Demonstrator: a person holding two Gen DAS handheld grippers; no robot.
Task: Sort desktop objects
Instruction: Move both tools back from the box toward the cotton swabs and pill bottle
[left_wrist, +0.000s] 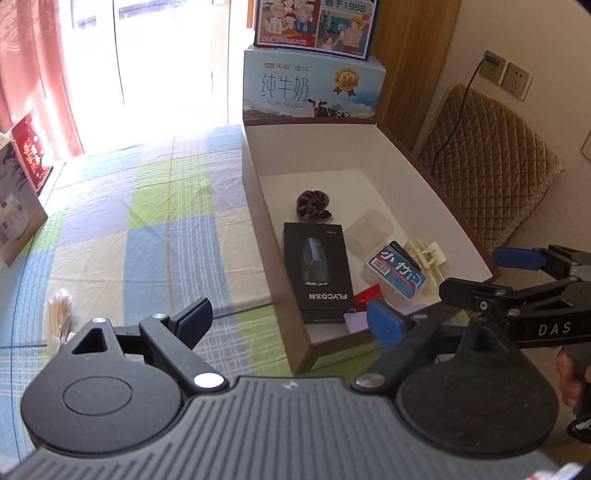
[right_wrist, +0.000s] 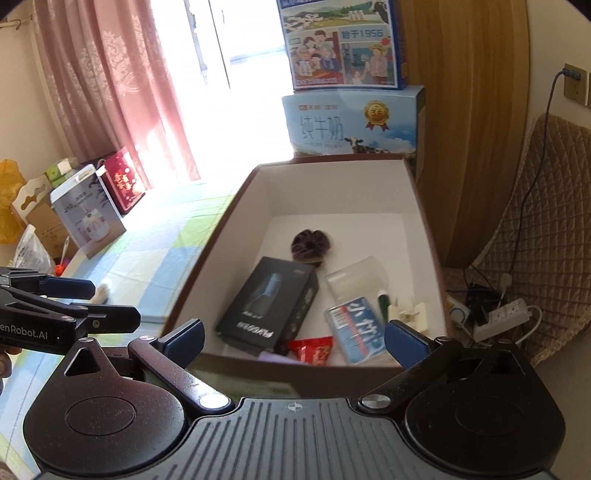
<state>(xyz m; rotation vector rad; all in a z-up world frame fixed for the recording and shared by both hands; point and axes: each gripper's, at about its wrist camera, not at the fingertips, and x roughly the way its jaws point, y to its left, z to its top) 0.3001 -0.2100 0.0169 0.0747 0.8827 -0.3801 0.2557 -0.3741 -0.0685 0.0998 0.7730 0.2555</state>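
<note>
Left gripper (left_wrist: 290, 323) level over the checked tablecloth (left_wrist: 155, 229), jaws wide and empty, right gripper (right_wrist: 293, 341) wide, empty, at the near rim of the open box (right_wrist: 424, 206), black shaver carton (right_wrist: 267, 306), scrunchie (right_wrist: 309, 245), blue pack (right_wrist: 356, 328) inside, cotton swabs (left_wrist: 59, 317) on the cloth left

"FLYCO" (inverted) on black box (left_wrist: 317, 272)

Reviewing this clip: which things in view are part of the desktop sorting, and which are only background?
Job: open white-lined cardboard box; inside it black shaver carton, dark brown scrunchie, blue-labelled plastic case, red wrapper; cotton swab bundle on checked cloth.

Background: stacked milk cartons, pink curtain, quilted chair cushion.
</note>
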